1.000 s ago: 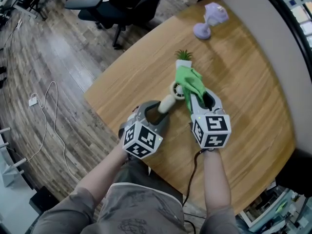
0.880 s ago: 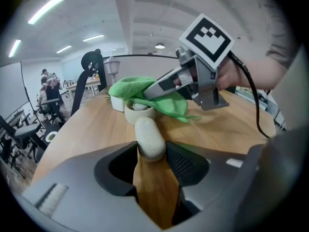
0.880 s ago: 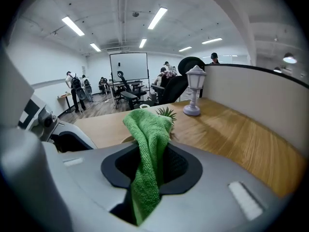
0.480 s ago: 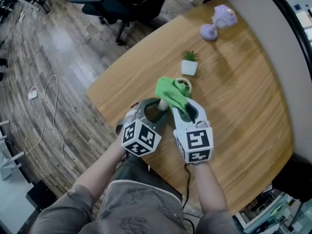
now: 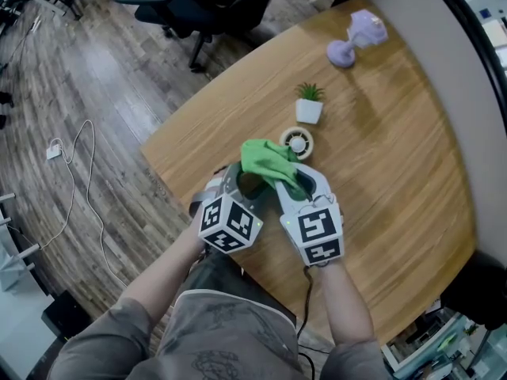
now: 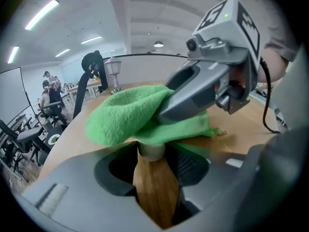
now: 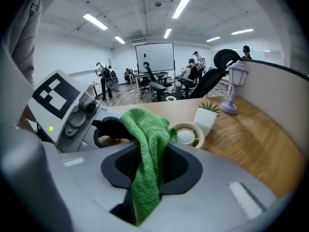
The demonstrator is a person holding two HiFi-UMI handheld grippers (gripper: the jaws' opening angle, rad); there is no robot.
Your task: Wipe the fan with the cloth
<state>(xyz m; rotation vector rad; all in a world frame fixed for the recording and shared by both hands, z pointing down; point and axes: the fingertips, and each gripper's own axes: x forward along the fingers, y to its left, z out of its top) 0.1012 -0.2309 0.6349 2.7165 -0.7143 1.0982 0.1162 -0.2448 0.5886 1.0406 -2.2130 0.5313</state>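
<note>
The fan (image 5: 297,142) is a small cream hand fan. Its round head faces up over the table (image 5: 396,180), and its handle runs back from the head into my left gripper (image 6: 153,166). My left fingers are clenched on the end of that handle. Whether the head rests on the wood I cannot tell.

The green cloth (image 5: 269,161) lies bunched over the handle, between the fan's head and my left fingers, with its edge reaching the head's rim. My right gripper (image 7: 153,170) sits just beside the left one. Its fingers are clamped on a fold of the cloth, which hangs down through them.

Just beyond the fan's head stands a small potted plant (image 5: 309,103) in a white pot. Well past it, at the far end, is a pale purple lantern (image 5: 352,38).

The table is light wood with a curved edge. A grey partition (image 5: 444,62) runs along it on the fan's right side. To the fan's left the table ends above a grey-brown plank floor (image 5: 103,85), where a white cable (image 5: 79,172) trails. A dark office chair (image 5: 178,10) stands farther off. Long ceiling lights (image 7: 186,4) run overhead, and a whiteboard (image 7: 154,57) and more chairs stand deep in the room.
</note>
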